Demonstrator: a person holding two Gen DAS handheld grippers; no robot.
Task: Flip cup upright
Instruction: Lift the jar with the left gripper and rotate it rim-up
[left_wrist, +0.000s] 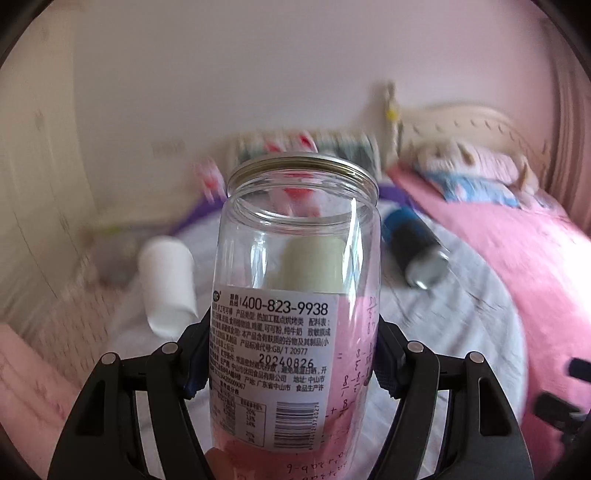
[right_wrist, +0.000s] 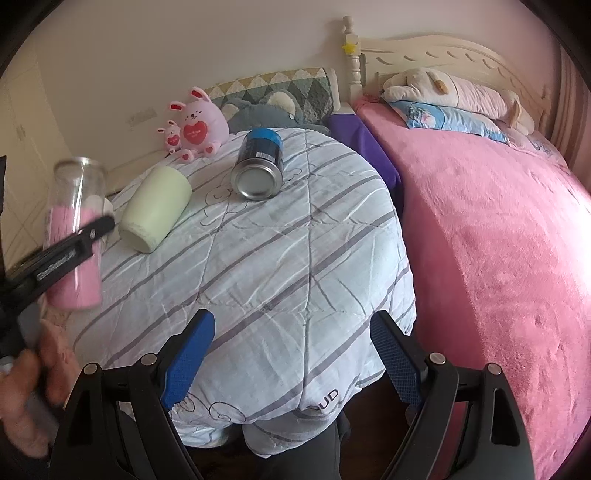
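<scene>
My left gripper (left_wrist: 291, 363) is shut on a clear plastic jar (left_wrist: 295, 295) with a pink and white label, mouth up and tilted slightly, held above the quilt-covered table (right_wrist: 280, 258). The same jar (right_wrist: 74, 236) shows blurred at the left of the right wrist view, clamped by the left gripper's fingers (right_wrist: 70, 247). My right gripper (right_wrist: 291, 354) is open and empty over the table's near edge. A pale green cup (right_wrist: 157, 208) lies on its side on the quilt. A white cup (left_wrist: 166, 284) lies beside it. A blue tin (right_wrist: 260, 162) lies on its side further back.
Pink plush rabbits (right_wrist: 197, 125) and a grey plush toy (right_wrist: 273, 110) sit at the table's far edge. A bed with a pink blanket (right_wrist: 498, 240), pillows and a cream headboard (right_wrist: 436, 51) is at the right. A cabinet (left_wrist: 37, 184) stands at the left.
</scene>
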